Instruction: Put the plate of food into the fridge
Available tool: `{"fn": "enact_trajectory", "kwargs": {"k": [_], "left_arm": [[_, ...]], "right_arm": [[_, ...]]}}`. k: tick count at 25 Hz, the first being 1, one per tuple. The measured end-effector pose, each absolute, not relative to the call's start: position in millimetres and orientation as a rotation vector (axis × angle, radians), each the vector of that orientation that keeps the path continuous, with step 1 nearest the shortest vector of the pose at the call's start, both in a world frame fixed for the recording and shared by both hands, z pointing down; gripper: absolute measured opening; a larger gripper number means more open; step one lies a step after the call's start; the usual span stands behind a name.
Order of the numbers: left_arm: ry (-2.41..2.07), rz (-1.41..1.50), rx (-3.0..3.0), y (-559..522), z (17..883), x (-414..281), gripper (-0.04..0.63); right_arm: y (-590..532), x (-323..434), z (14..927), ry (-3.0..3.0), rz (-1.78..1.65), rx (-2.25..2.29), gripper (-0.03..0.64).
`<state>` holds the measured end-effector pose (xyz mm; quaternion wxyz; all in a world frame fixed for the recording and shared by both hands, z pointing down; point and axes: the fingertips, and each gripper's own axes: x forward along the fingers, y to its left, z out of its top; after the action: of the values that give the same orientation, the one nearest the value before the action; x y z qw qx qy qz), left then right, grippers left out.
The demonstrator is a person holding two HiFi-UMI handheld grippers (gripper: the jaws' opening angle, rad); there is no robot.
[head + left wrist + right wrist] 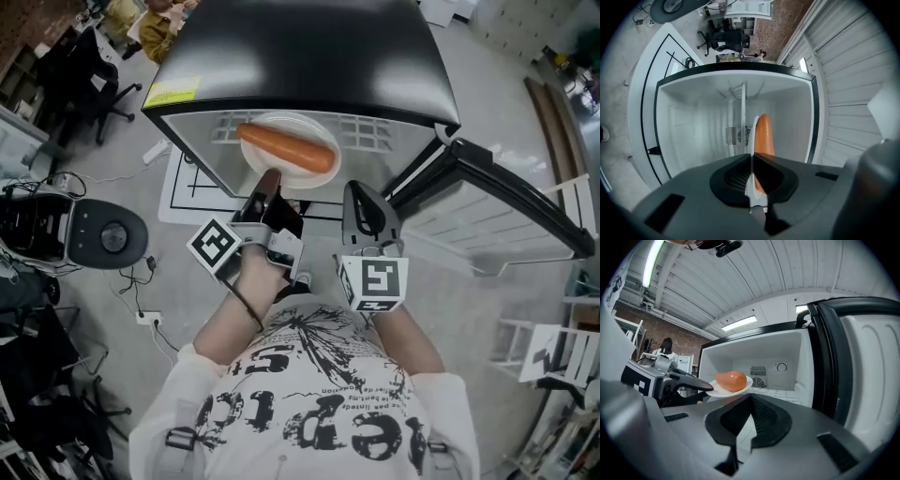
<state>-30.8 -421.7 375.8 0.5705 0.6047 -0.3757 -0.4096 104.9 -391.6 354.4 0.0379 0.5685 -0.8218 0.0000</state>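
With the left gripper's (269, 187) jaws pinching only the plate's (302, 122) near rim, a tilt could roll the sausage (287, 150) off; the right gripper's (366, 202) jaws sit closed, empty.

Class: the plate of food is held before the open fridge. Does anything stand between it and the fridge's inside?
Nothing visible does. The left tool grips the plate by its near rim, the fridge door stands swung open at the right, and the compartment ahead looks empty.

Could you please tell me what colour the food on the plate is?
Orange; the food on the plate shows best in the head view.
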Motion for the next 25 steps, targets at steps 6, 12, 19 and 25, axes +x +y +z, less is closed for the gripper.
{"fn": "enact_trajectory", "kwargs": {"k": [6,12,19,25], "left_arm": [[-0.895,-0.934,1.395,-448.9,382.2,-28.3,0.026],[-0.931,-0.926,1.390,-464.1,385.5,-35.1,0.026],[-0.928,-0.958,1.366,-475.2,381.5,-32.5,0.026],[-0.939,-0.981,1.357,-482.3,376.0,-32.9,0.035]], "right_arm": [[-408.0,103.2,361.5,-2.500,0.011,1.758,0.002],[-419.3,102.0,372.3,-2.484,0.051,1.770,0.000],[-426.1,98.4,384.0,-2.461,0.071,1.756,0.000],[-429.8,98.8,390.3,-2.432,0.086,1.757,0.001]]}}
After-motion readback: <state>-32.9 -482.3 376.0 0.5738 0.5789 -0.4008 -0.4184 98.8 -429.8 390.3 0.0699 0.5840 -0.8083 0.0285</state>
